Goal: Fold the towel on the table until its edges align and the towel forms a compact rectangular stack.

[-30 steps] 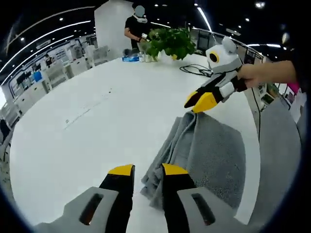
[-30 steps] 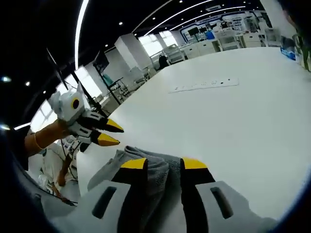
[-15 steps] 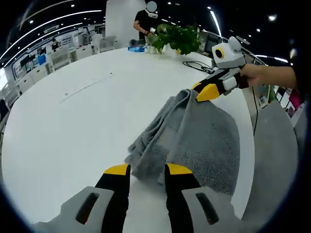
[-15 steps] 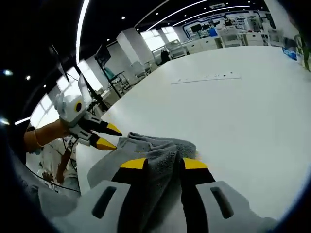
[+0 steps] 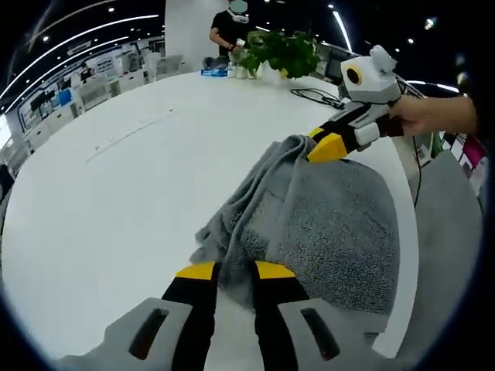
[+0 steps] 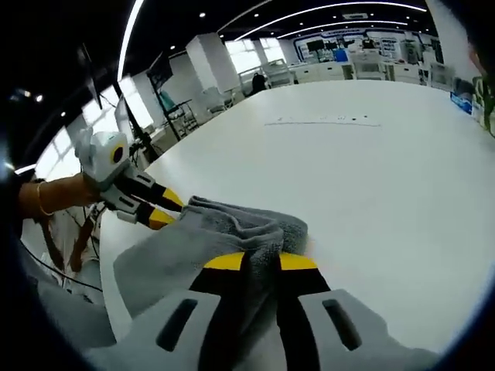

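Now 1 grey towel (image 5: pixel 325 224) on table (image 5: pixel 116 193); 2 grippers, left gripper (image 5: pixel 230 272) & right gripper (image 6: pixel 259 263), fingers pinching its edges.

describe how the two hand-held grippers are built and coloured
Each hand-held gripper has two black jaws with yellow tips on a light grey body. The left hand-held gripper and the right hand-held gripper match. Seen from outside, each carries a white box with a yellow-ringed lens.

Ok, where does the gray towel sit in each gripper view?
Left gripper view: gray towel lies center to right, running from that view's own tool up to the other tool.
Right gripper view: it lies lower center-left, bunched.
Shared landmark: the white table.
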